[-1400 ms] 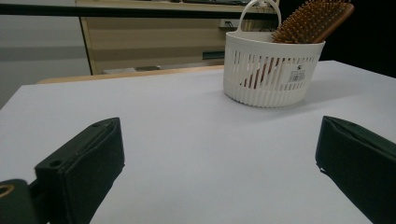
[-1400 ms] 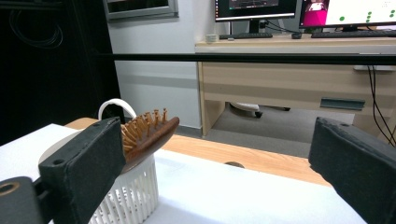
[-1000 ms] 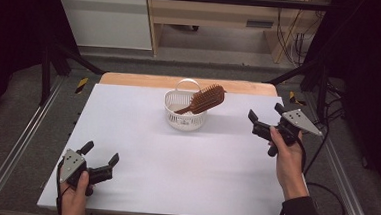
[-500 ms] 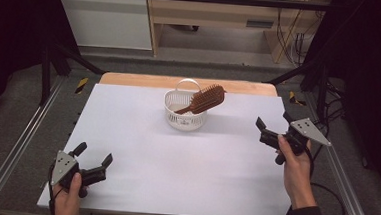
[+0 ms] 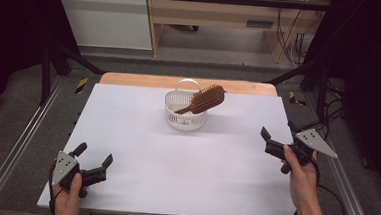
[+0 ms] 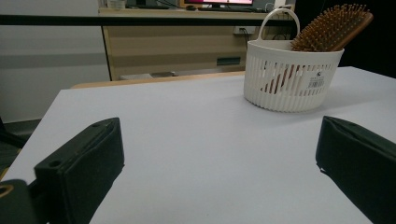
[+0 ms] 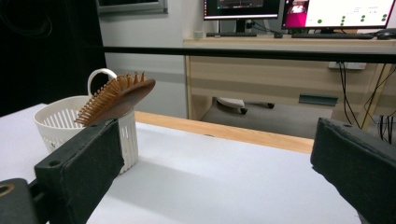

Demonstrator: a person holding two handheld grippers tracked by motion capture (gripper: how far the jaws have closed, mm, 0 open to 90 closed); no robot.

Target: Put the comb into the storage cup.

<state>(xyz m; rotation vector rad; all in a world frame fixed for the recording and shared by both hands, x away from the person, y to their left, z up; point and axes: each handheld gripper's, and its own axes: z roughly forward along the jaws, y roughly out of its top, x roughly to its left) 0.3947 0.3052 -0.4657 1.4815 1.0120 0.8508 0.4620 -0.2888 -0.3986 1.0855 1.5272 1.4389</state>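
Both grippers lower; hairbrush point(image 5: 204, 99) head up-right

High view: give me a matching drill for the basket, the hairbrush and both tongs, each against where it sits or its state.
Things:
1. basket
2. hairbrush
3. left tongs
4. right tongs

Places or states:
A. open, near the table's right edge
B. leaning out over a rim, handle down inside
C. open, at the near left corner
D. standing at the far middle of the table

Pairs: 1-D, 2-B, 3-C, 4-A
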